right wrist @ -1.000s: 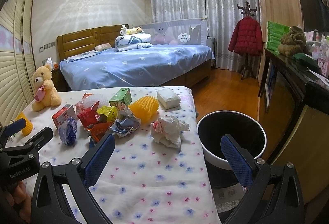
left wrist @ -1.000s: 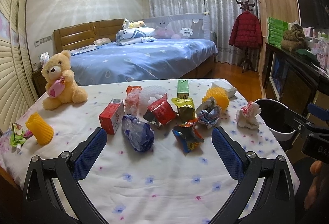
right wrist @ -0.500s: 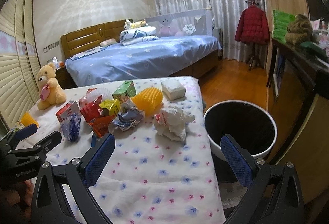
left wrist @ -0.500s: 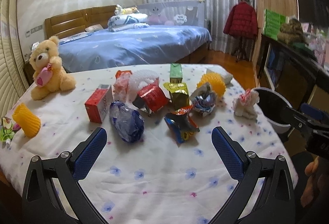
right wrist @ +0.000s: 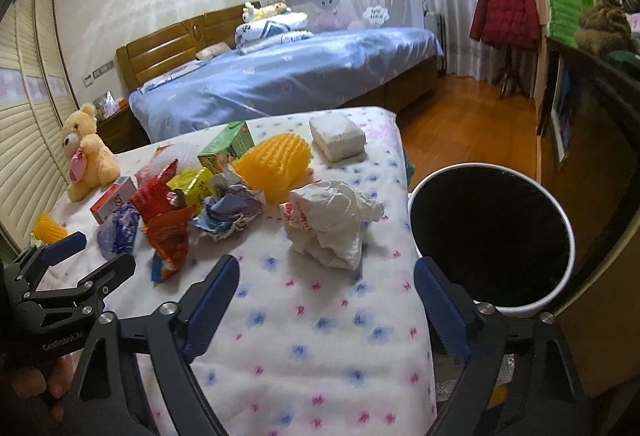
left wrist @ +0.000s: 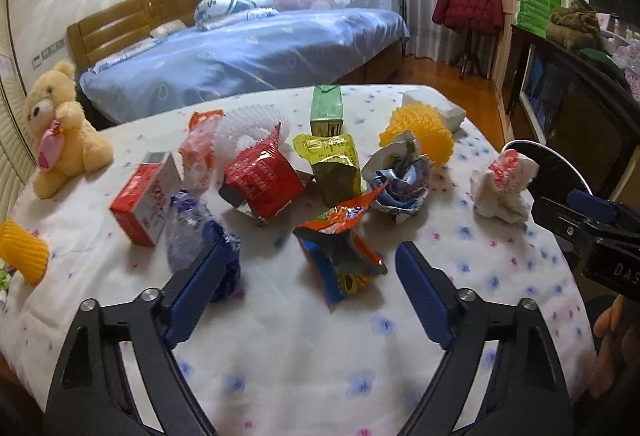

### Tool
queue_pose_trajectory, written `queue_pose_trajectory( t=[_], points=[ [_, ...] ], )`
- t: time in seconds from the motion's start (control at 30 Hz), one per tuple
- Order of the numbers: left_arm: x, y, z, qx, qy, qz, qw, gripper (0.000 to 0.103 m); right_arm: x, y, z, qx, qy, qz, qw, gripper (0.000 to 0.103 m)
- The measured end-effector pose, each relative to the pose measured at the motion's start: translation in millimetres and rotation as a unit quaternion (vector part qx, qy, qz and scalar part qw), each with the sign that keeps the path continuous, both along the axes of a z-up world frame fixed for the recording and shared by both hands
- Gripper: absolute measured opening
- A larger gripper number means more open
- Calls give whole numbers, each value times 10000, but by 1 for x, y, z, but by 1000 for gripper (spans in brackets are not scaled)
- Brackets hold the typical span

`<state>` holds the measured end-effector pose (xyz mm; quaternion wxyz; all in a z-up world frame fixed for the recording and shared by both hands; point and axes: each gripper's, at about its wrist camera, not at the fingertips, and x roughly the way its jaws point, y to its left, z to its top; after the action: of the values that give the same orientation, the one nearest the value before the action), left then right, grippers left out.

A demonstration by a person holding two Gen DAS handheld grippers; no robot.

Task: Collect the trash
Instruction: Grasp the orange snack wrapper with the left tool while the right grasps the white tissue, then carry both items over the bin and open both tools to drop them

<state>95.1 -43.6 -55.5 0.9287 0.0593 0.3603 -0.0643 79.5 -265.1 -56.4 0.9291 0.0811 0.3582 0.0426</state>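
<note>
While the table [right wrist: 320, 336] with its flowered cloth carries all the litter and the bin [right wrist: 492, 236] waits empty at its right edge, I am on the approach. My left gripper [left wrist: 308, 276] and right gripper [right wrist: 326, 296] have both just been closing a little, nothing between them. Next I judge: left straddles the orange wrapper [left wrist: 340, 248], right the crumpled white tissue [right wrist: 332, 224].

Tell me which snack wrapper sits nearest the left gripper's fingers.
The orange-and-blue wrapper, torn open, just ahead of the open left gripper. The red wrapper and yellow wrapper lie farther back.
</note>
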Motion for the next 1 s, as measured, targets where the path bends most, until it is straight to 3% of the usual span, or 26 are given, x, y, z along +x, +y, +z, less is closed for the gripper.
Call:
queue_pose_trajectory(
  t=[0.17,0.23,0.3,0.37,0.43,0.47,0.67,1.0],
  points=[
    [19,-4,-9,-44,200,0,9998,73,16,-2,-5,66,142,92,9998,76],
    [24,-6,-14,-43,308,-54,9995,65,26,-3,-10,102,228,148,9996,69],
    [27,-7,-18,-99,408,-115,9991,55,32,-4,-14,184,329,221,9990,44],
    [31,-6,-22,-173,496,-159,9985,37,36,-4,-17,273,407,267,9984,21],
    [31,-6,-23,-293,559,-235,9977,22,36,-6,-18,373,410,290,9980,20],
    [30,-5,-23,-336,571,-276,9974,17,33,-6,-17,379,362,293,9982,9],
    [15,-3,-14,-556,466,-495,9961,6,18,-9,-8,515,200,357,9978,9],
    [-1,-28,8,-685,260,-981,9925,6,-5,-38,5,606,71,119,9981,9]
  ],
)
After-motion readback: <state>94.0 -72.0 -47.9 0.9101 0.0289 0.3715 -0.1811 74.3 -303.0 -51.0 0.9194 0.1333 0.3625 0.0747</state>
